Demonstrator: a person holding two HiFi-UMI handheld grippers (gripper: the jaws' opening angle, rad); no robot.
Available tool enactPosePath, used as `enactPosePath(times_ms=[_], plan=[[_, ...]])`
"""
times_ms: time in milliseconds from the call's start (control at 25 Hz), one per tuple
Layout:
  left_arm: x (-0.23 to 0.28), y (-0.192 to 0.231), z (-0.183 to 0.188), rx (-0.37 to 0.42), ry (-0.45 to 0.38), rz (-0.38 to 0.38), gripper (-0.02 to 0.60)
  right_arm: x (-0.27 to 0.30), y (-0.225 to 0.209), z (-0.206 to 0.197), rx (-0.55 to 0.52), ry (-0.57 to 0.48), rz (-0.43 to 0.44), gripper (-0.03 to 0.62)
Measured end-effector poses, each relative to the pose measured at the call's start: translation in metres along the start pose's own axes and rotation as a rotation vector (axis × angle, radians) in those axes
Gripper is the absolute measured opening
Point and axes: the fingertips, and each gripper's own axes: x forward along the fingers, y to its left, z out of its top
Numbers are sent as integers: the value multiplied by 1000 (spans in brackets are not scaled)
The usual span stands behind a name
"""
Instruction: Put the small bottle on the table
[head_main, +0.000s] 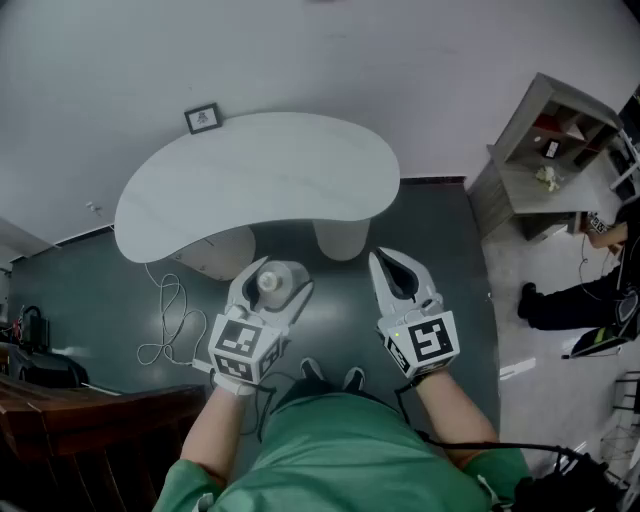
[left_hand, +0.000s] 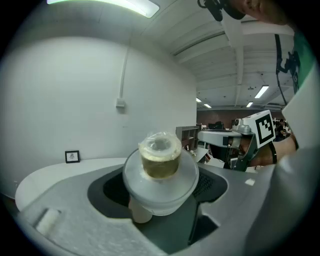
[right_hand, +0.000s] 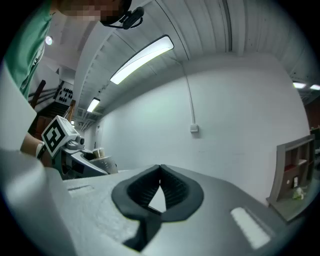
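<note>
The small bottle (head_main: 270, 283) is clear and round-bodied, with a pale cap over an amber neck (left_hand: 160, 156). It sits upright between the jaws of my left gripper (head_main: 284, 278), which is shut on its body and held wide. I hold it in the air just in front of the white kidney-shaped table (head_main: 260, 180), whose top (left_hand: 47, 177) lies beyond the bottle. My right gripper (head_main: 386, 264) hovers beside it to the right. Its dark pads (right_hand: 172, 190) meet at the tips and it is shut on nothing.
A small framed picture (head_main: 203, 118) stands against the wall behind the table. A white cable (head_main: 165, 322) loops on the dark floor at left. A grey shelf unit (head_main: 545, 140) and a person's leg (head_main: 565, 302) are at the right, with dark furniture (head_main: 60, 400) at lower left.
</note>
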Motion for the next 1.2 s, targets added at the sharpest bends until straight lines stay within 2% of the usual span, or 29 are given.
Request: enactPosePath(times_ms=[280, 480, 880, 1200], plan=[[9, -28, -4, -2, 8, 7, 347, -26, -15, 0, 18, 17, 15, 2], [6, -27, -4, -7, 13, 24, 347, -31, -19, 1, 52, 15, 9, 2], [25, 22, 2, 12, 11, 47, 347, -1, -51, 4, 62, 4, -74, 2], [76, 67, -1, 74, 42, -13, 347, 45, -83, 2, 52, 51, -187, 2]])
